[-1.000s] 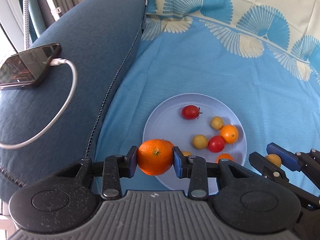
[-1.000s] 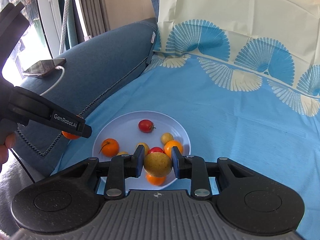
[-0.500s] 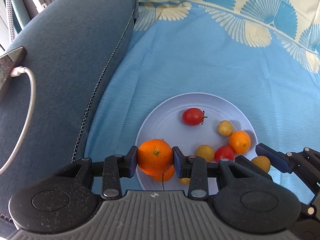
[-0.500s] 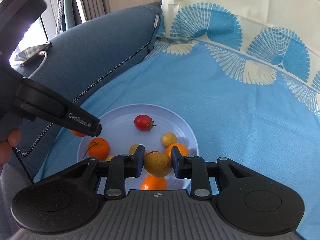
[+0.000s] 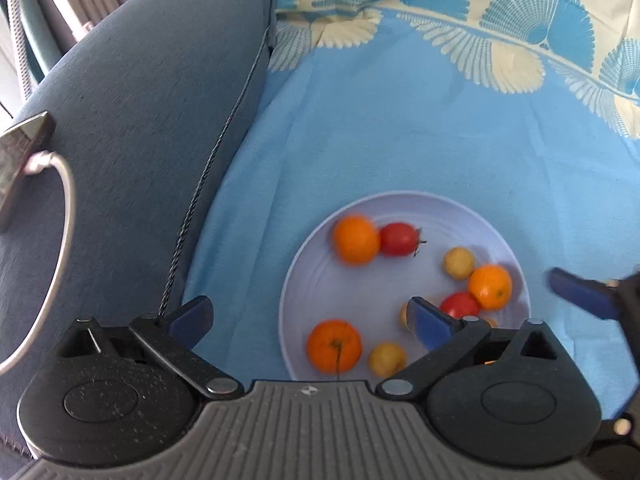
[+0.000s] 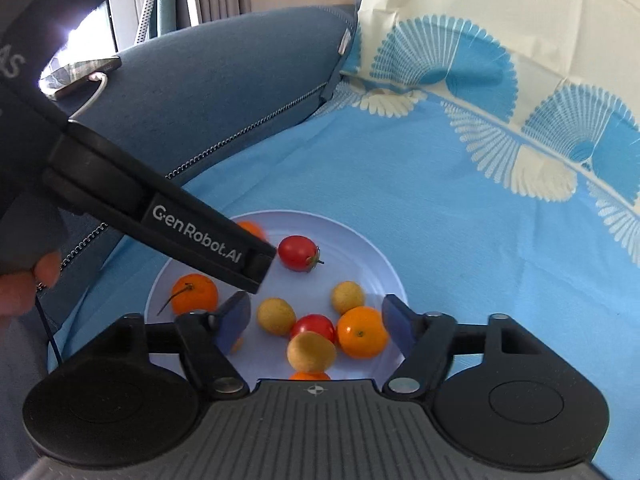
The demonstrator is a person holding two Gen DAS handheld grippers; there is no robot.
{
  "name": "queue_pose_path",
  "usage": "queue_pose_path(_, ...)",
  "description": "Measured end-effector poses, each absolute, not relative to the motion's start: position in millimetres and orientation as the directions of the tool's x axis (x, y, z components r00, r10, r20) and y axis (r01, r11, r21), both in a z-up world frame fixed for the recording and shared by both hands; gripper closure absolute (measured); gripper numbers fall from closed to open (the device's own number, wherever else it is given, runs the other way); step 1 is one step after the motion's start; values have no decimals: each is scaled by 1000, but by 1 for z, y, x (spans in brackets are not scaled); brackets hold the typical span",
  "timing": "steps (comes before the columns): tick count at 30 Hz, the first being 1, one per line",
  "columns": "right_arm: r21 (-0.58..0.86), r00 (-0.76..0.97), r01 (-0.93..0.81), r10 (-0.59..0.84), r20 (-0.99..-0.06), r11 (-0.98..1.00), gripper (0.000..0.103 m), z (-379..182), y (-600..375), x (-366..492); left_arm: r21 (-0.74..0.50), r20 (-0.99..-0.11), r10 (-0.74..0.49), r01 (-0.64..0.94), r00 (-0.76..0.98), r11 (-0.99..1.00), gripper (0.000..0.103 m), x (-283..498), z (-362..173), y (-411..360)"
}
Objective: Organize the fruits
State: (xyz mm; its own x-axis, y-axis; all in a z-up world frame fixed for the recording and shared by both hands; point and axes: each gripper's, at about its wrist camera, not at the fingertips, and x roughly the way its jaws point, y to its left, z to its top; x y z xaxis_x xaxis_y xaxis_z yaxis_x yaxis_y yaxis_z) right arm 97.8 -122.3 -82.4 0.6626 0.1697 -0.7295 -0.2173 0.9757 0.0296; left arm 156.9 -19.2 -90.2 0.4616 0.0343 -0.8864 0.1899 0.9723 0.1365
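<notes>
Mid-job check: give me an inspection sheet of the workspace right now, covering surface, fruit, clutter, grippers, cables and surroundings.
Surface: blue cloth with fan-pattern border.
Job's things: pale plate holding oranges, red tomatoes and small yellow fruits; one yellow fruit lies between the right gripper's open fingers, ungripped.
Clutter: nothing seen.
Grippers: left gripper open, empty; right gripper open.
Cables: white cable plugged into a phone.
Surroundings: dark blue cushion; curtains behind.

Smooth plate (image 5: 404, 208), perhaps plastic, matt cloth (image 5: 400, 128)
</notes>
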Motion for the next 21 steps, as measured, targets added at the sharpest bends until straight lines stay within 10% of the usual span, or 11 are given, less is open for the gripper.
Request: queue_pose_path(21, 54, 739, 47, 2, -674, 997, 1, -26, -137, -19, 125, -840, 21, 156, 543, 980, 0, 45, -31, -3)
